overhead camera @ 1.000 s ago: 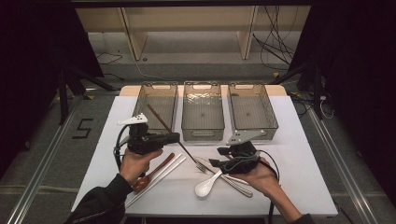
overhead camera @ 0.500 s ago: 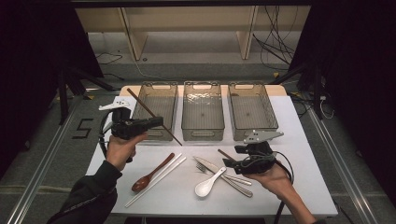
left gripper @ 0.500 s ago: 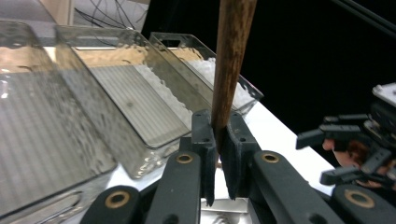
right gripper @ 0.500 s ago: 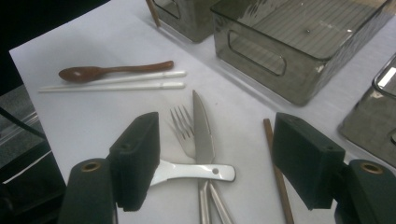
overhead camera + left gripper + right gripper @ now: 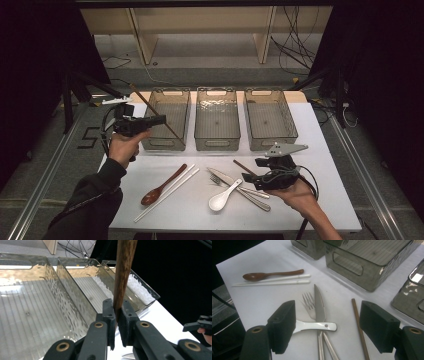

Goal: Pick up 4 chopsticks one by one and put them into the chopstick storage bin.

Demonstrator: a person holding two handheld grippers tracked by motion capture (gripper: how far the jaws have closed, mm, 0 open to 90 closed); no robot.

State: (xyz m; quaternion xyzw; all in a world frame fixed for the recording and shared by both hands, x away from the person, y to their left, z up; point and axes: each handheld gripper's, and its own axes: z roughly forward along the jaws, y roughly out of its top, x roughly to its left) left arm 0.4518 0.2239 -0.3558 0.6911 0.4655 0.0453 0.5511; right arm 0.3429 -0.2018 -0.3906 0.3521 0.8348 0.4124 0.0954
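Brown and slim, a wooden chopstick [image 5: 122,275] is pinched between the jaws of my left gripper [image 5: 159,120], which I hold up above the near edge of the leftmost of three clear, smoky plastic bins [image 5: 166,119]; the stick slants across that bin from upper left to lower right. Beside it stand the middle bin [image 5: 216,120] and the right bin [image 5: 270,119], lined up across the far half of the white counter [image 5: 325,165]. My right gripper [image 5: 327,326] hangs low over the counter's near right part, its jaws spread wide after just opening, with nothing pressed between the pads. Under them lie a white ceramic spoon [image 5: 312,326], a silver fork [image 5: 309,302] and a silver table knife [image 5: 319,303], crossing one another. A second brown wooden chopstick [image 5: 359,327] lies just beside the right jaw. Farther left rest a dark brown wooden spoon [image 5: 162,185] and a pair of white chopsticks [image 5: 167,193], side by side.
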